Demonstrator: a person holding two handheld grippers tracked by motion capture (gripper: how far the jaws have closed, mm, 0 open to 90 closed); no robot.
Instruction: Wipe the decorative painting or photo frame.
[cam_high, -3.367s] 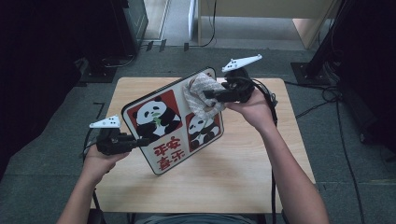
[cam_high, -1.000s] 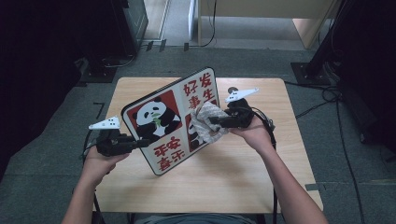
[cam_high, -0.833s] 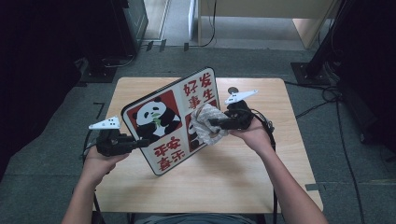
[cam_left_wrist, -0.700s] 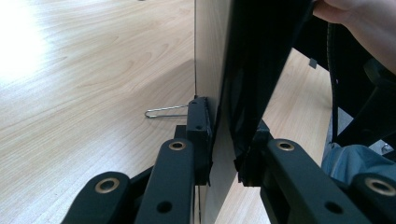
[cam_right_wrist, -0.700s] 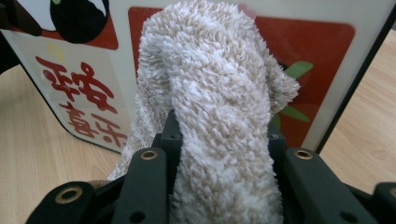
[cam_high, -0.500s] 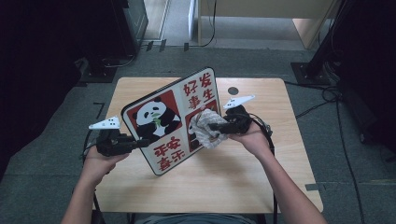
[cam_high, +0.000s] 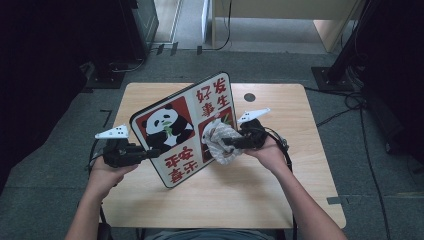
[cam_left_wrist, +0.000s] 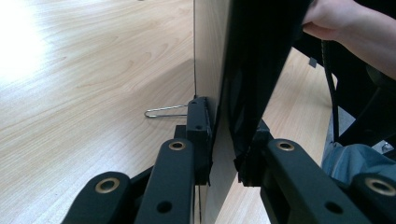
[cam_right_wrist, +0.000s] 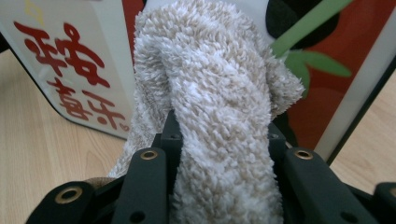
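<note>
Both pairs of jaws are clamped on something. Those of the left gripper (cam_high: 131, 154) pinch the lower left edge of the panda board (cam_high: 185, 127), one jaw on its pale printed face and one on its dark back, as the left gripper view shows with the board (cam_left_wrist: 243, 70) running edge-on between the pads. Those of the right gripper (cam_high: 235, 142) are closed on a bunched beige towel (cam_high: 220, 142); in the right gripper view the fluffy towel (cam_right_wrist: 219, 107) bulges up between the two black jaws and hides their tips.

The board stands tilted over the middle of the wooden table (cam_high: 280, 200), its lower corner near the table's front half and its upper corner reaching toward the far edge. Its face carries a panda on red, red characters on white, and a second red panel. The towel is pressed against that second red panel on the board's lower right part, just in front of the right hand (cam_high: 267, 152).

The left hand (cam_high: 107, 170) sits close to the table's left edge. A thin wire clip (cam_left_wrist: 166, 112) lies on the table just beside the board's base in the left gripper view. A small dark round hole (cam_high: 249, 97) sits near the table's far edge, well apart from the towel.
</note>
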